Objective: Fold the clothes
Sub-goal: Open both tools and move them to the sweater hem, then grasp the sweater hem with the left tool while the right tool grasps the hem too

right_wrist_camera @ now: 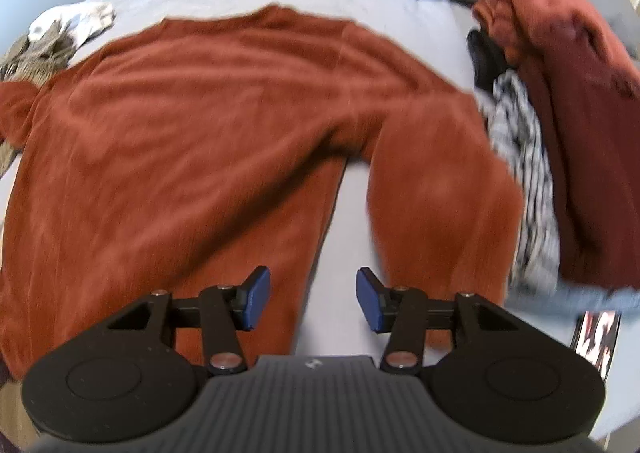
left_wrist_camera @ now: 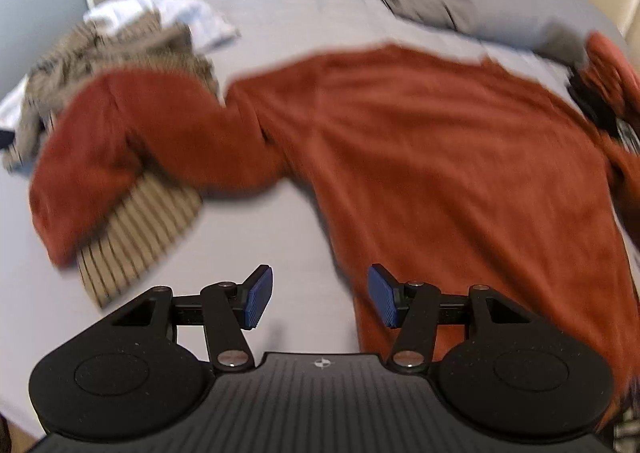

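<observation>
Rust-red sweater (right_wrist_camera: 192,125) lies spread flat on the grey bed (left_wrist_camera: 280,9), its 2 sleeves out to the sides, one draped over a striped garment (left_wrist_camera: 136,229). Left gripper (left_wrist_camera: 320,299) and right gripper (right_wrist_camera: 312,301) both hover with jaws apart, holding nothing. It looks soft, thick and floppy, so likely best pinched at a cuff or hem corner.
</observation>
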Demonstrator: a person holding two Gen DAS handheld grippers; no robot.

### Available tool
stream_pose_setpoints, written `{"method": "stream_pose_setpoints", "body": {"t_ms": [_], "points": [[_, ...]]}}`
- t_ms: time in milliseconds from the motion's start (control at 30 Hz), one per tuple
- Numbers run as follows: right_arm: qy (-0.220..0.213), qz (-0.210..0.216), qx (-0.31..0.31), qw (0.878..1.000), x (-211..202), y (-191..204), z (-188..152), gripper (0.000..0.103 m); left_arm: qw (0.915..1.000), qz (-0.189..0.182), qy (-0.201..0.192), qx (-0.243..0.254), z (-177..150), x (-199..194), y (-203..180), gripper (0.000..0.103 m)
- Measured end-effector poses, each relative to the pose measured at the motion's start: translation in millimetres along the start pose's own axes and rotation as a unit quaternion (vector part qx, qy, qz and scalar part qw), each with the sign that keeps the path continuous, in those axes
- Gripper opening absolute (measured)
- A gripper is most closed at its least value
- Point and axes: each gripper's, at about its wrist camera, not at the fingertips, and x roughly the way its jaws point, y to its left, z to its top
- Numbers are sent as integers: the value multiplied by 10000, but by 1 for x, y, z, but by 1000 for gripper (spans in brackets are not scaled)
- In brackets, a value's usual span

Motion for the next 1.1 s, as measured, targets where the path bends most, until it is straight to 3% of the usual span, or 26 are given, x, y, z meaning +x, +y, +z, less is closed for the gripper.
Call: {"method": "stream_pose_setpoints", "body": {"t_ms": [267, 433, 567, 600, 700, 767, 833, 1100], "points": [[584, 394, 237, 9972, 3, -2, -67, 46, 9954, -368, 885, 75, -70, -2, -1, 51], [884, 811, 445, 9918, 7, 9, -90, 47, 9861, -1070, 1253, 194, -85, 10, -18, 51], [1100, 1003, 356, 9882, 12, 24, -102, 45, 9803, -1224, 1471, 493, -89, 20, -40, 51], [1164, 1033, 307, 9873, 13, 27, -104, 46, 9785, -1230, 1550, 578, -90, 23, -45, 48], [1223, 961, 87, 9878, 11, 34, -106, 36, 9736, -1380, 1659, 737, -91, 26, -53, 26], [1170, 1015, 197, 9877, 6, 29, -103, 24, 9719, -1544, 1637, 689, -87, 24, -52, 14], [1067, 1144, 387, 9869, 0, 22, -98, 19, 9723, -1632, 1551, 630, -81, 21, -51, 8], [178, 1405, 726, 9873, -28, 13, -53, 14, 9765, -2018, 604, 455, -23, -7, -53, 5]]}}
